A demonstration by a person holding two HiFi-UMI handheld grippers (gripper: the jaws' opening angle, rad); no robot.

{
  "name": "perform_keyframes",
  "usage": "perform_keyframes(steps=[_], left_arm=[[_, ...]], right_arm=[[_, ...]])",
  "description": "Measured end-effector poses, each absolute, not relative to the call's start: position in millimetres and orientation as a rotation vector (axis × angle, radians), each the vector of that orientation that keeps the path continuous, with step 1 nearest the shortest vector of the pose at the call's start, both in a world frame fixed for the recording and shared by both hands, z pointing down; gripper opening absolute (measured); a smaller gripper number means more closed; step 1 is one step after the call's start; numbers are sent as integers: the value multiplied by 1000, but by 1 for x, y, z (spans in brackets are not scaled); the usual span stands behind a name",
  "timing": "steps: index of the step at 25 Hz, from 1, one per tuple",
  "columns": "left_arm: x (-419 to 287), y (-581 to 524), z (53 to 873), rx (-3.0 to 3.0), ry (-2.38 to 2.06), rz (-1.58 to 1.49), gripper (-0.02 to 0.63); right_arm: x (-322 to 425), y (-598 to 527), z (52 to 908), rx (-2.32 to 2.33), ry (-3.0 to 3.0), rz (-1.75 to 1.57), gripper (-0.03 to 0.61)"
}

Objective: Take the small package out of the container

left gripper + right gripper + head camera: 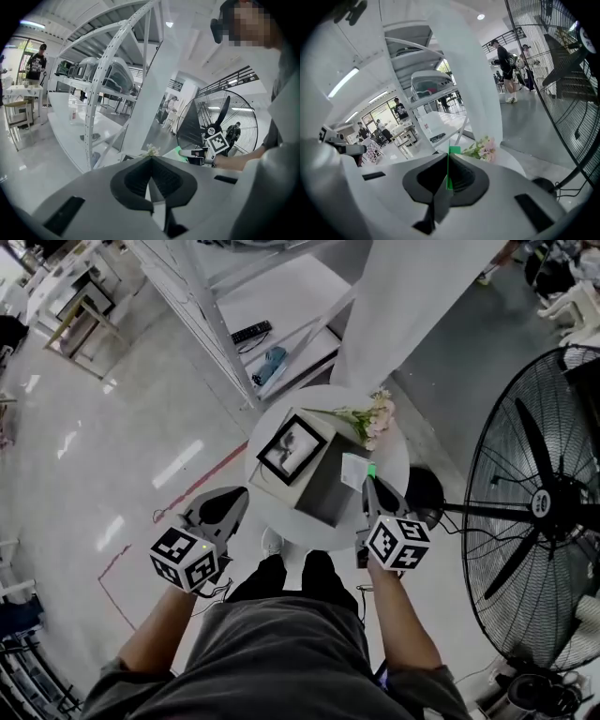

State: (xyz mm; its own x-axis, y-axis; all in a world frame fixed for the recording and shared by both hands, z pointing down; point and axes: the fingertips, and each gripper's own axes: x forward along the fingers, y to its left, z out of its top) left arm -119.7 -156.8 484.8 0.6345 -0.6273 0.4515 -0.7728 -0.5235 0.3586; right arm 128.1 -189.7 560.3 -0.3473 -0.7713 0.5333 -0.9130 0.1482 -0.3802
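Flowers [370,416] beside container [328,489] (fan [539,502] nearby)

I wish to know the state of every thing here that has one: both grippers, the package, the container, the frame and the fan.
left gripper: shut, empty.
right gripper: shut on the small package.
small package: gripped, at the container's right edge.
container: open at the top.
picture frame: lying face up.
fan: blades look still.

Grey short-sleeved shirt [281,652], black trousers [291,579], white shoe [272,542]. Pale grey left gripper [240,493] and right gripper [367,484], dark-lined jaws, black-and-white marker cubes [185,557].
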Motion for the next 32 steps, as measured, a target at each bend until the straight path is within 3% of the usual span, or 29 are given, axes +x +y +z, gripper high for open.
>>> perform_keyframes(steps=[32], left_arm=[[-118,-145,418,2457,-1097,238,15]], right_arm=[[149,-145,373,1854,-2529,675,25]])
